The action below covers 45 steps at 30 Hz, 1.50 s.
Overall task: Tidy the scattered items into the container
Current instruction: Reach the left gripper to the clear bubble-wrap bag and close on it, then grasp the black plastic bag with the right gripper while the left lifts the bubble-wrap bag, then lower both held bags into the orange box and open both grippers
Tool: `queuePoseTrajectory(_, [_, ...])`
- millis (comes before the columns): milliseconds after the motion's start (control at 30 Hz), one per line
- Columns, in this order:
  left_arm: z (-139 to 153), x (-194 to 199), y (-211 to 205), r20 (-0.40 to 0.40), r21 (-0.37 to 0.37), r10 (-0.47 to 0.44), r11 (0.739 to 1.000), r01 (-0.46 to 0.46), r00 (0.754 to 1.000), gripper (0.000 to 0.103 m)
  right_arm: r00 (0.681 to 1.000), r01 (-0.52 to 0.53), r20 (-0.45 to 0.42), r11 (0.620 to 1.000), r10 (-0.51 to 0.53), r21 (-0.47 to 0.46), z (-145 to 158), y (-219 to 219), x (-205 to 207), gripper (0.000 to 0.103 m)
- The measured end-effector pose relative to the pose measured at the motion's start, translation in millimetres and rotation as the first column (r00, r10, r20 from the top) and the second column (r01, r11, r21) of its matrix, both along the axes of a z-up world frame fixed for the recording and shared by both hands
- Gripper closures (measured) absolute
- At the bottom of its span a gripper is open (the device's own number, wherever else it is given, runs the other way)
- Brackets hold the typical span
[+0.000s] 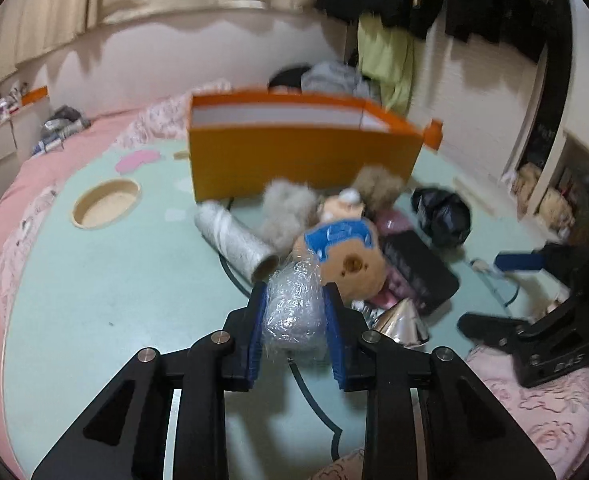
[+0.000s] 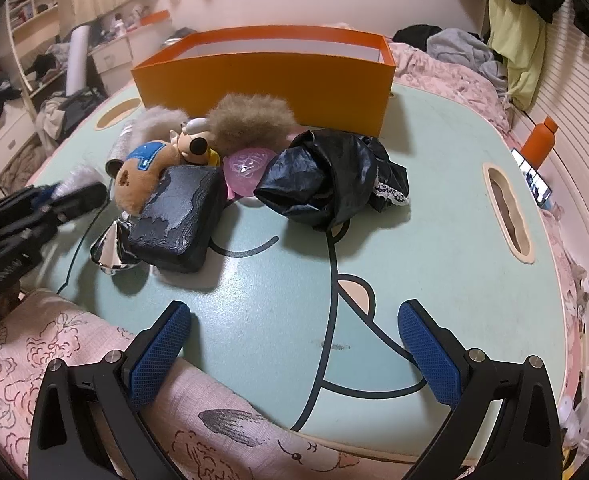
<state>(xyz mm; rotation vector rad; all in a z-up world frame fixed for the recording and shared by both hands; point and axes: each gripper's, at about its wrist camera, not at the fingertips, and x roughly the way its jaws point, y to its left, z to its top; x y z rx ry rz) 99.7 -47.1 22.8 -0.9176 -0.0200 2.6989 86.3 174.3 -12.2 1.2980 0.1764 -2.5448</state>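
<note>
My left gripper (image 1: 296,289) is shut on a crumpled bundle of clear plastic film (image 1: 294,314), held just above the pale green table (image 1: 114,280). Beyond it lies the pile: a white roll (image 1: 234,240), a plush bear with a blue patch (image 1: 346,252), grey fluff (image 1: 290,208) and brown fluff (image 2: 250,120), a pink ball (image 2: 248,172), a dark pouch (image 2: 178,220), a silver cone (image 2: 112,248) and a black bag (image 2: 330,176). The orange box (image 2: 262,76) stands open behind the pile. My right gripper (image 2: 294,316) is open over bare table, holding nothing.
Pink floral bedding (image 2: 74,360) surrounds the table and laps its near edge. An orange bottle (image 2: 538,144) and a phone (image 2: 532,180) sit off the table's right side. Clothes hang and lie heaped at the back right (image 2: 510,40). Shelves with clutter stand at the left (image 2: 22,80).
</note>
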Motion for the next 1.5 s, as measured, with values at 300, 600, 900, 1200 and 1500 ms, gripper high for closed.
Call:
queuePoseTrajectory(300, [5, 30, 4, -0.169, -0.034, 0.029, 0.999, -0.035, 0.985, 0.074, 0.991, 0.098, -0.062, 0.955, -0.120, -0.279, 25, 51, -3, 0.019])
queuePoseTrajectory(600, [5, 27, 4, -0.173, -0.044, 0.025, 0.999, -0.033, 0.985, 0.074, 0.987, 0.112, -0.072, 0.935, -0.144, -0.336, 33, 49, -35, 0.019])
queuePoseTrajectory(900, [5, 28, 2, -0.171, -0.031, 0.028, 0.999, -0.034, 0.985, 0.074, 0.993, 0.111, -0.024, 0.969, -0.119, -0.220, 18, 26, -66, 0.052])
queuePoseTrajectory(1200, [27, 21, 0, -0.189, -0.023, 0.022, 0.999, -0.027, 0.982, 0.074, 0.986, 0.011, -0.159, 0.958, -0.059, -0.287, 45, 27, -39, 0.060])
queuePoseTrajectory(1500, [99, -50, -7, -0.306, 0.072, 0.041, 0.997, -0.020, 0.951, 0.074, 0.931, -0.083, -0.363, 0.961, -0.019, -0.264, 109, -4, -79, 0.060])
